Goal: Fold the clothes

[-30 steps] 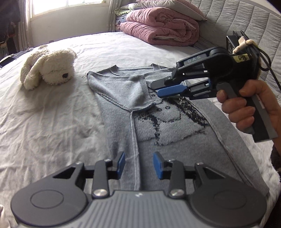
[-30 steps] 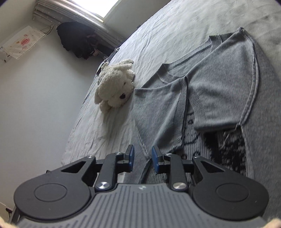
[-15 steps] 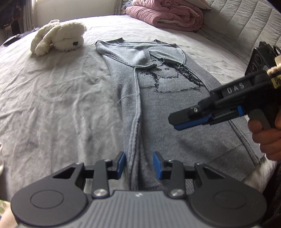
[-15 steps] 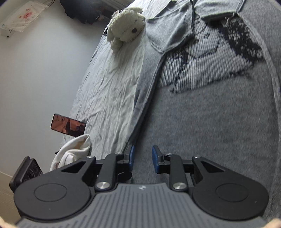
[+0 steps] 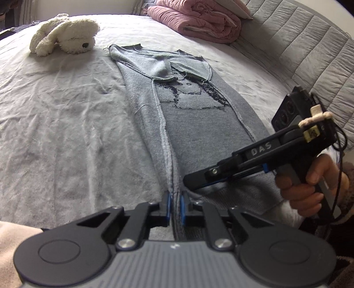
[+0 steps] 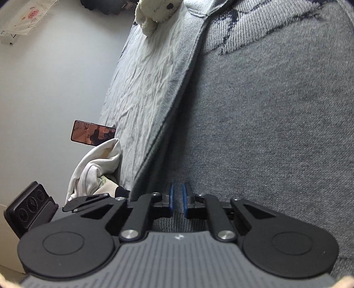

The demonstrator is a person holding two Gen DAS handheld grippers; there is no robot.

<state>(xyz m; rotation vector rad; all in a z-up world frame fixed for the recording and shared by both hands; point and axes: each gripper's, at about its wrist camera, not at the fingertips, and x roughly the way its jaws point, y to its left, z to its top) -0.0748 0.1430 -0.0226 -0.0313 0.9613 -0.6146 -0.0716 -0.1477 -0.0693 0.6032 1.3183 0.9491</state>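
From the left wrist view, the left hand-held gripper (image 5: pixel 174 205) has its blue pads nearly together on the hem of the grey knitted sweater with a dark woven picture (image 5: pixel 194 124), pinching the folded seam edge; half a second ago its jaws stood wide apart above that hem. The sweater lies lengthwise on the bed's wrinkled grey sheet (image 5: pixel 66 124), both sides and sleeves folded inward. The right hand-held gripper (image 5: pixel 192 183), held by a hand (image 5: pixel 309 188), now sits low at the hem just beside the left one, lower and nearer than before. A cream plush dog (image 5: pixel 64 35) lies near the sweater's collar; a folded pink quilt (image 5: pixel 199 20) rests by the padded headboard.

From the right wrist view, the right hand-held gripper (image 6: pixel 177 199) shows only a narrow gap between its pads, narrower than earlier, with the sweater (image 6: pixel 276 110) hem fabric at the tips; whether it grips the cloth cannot be told. The plush dog (image 6: pixel 154 11) sits at the top edge.
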